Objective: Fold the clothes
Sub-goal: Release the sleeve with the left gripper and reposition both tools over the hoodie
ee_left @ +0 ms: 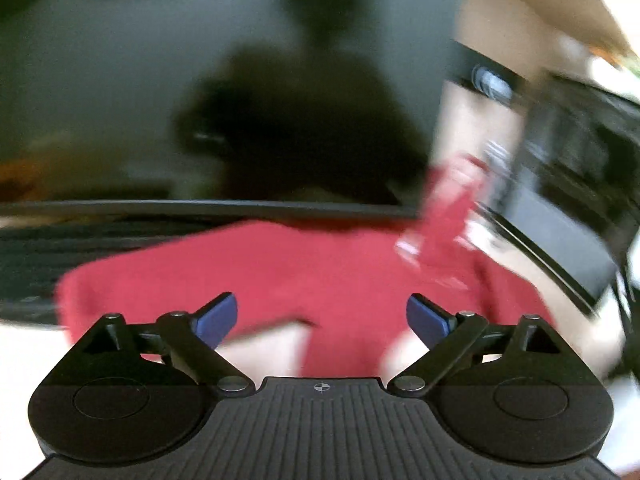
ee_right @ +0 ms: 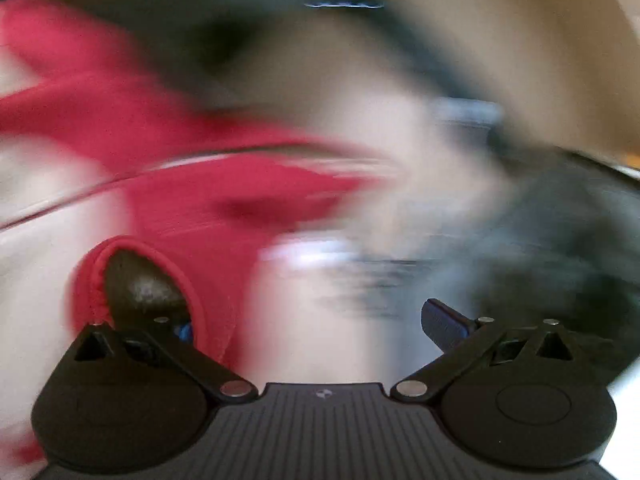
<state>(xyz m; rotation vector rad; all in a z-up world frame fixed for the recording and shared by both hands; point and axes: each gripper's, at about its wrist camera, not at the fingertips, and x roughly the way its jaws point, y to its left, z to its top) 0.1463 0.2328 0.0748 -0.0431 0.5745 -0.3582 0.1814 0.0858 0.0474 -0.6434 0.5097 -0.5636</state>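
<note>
A red garment (ee_left: 280,268) lies spread on a pale surface just beyond my left gripper (ee_left: 322,316), in the left wrist view. That gripper is open, its blue pads (ee_left: 218,318) wide apart with nothing between them. A raised fold of the garment (ee_left: 452,208) stands blurred at the right. In the right wrist view, the red garment (ee_right: 224,196) stretches across the left half, heavily blurred. My right gripper (ee_right: 312,326) is open. A red cuff (ee_right: 192,296) is draped over its left finger, hiding most of the pad. Its right finger (ee_right: 442,322) is bare.
A large dark screen (ee_left: 120,100) stands behind the garment and reflects a person's silhouette. A black boxy appliance (ee_left: 580,184) sits at the right. The pale tabletop (ee_left: 264,352) shows in front of the garment. Dark blurred shapes (ee_right: 560,240) fill the right of the right wrist view.
</note>
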